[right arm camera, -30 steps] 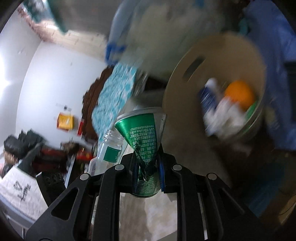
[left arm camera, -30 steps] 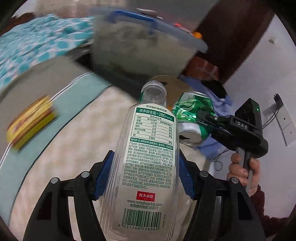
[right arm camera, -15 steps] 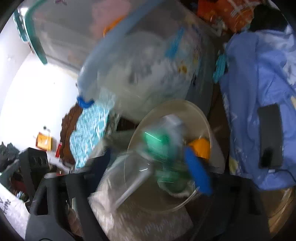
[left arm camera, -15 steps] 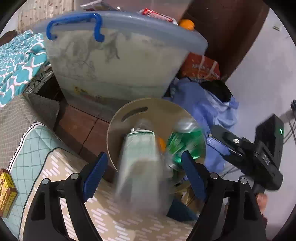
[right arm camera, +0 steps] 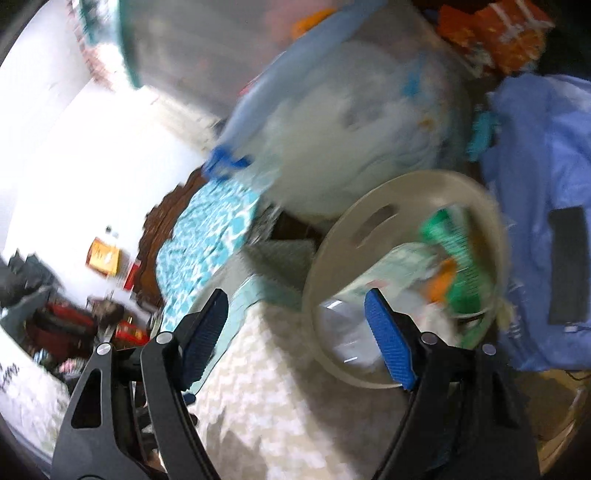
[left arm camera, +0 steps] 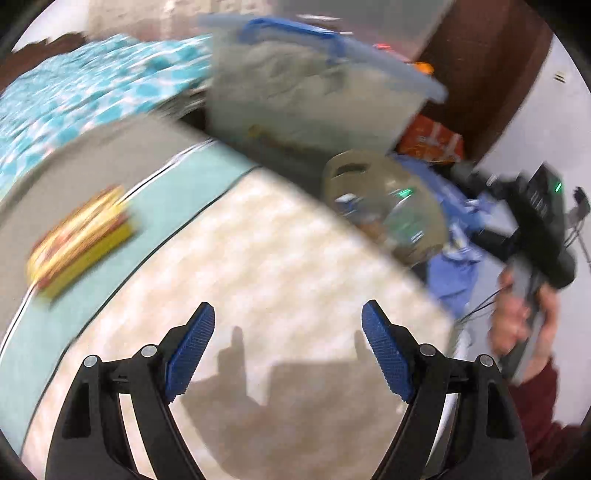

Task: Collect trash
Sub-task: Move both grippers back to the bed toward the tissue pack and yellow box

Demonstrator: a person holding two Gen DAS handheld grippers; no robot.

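A round beige trash bin [left arm camera: 347, 168] stands on the floor beyond the bed's edge; it also shows in the right wrist view [right arm camera: 373, 218]. Inside it lie the clear plastic bottle [right arm camera: 376, 280] and the crushed green can [right arm camera: 448, 240], with other rubbish. My left gripper [left arm camera: 286, 354] is open and empty above the patterned bedspread [left arm camera: 280, 266]. My right gripper [right arm camera: 295, 332] is open and empty, near the bin's rim; its body shows at the right of the left wrist view [left arm camera: 543, 229]. Both views are blurred.
A yellow-and-red box [left arm camera: 81, 240] lies on the teal blanket at left. A large clear storage tub with blue handle [left arm camera: 314, 92] stands behind the bin. Blue clothing [right arm camera: 535, 184] and orange snack packets [right arm camera: 495, 29] lie on the floor at right.
Both grippers opened and let go: the bottle and the green can fell into the bin. Both grippers then pulled back from the bin toward the bed.
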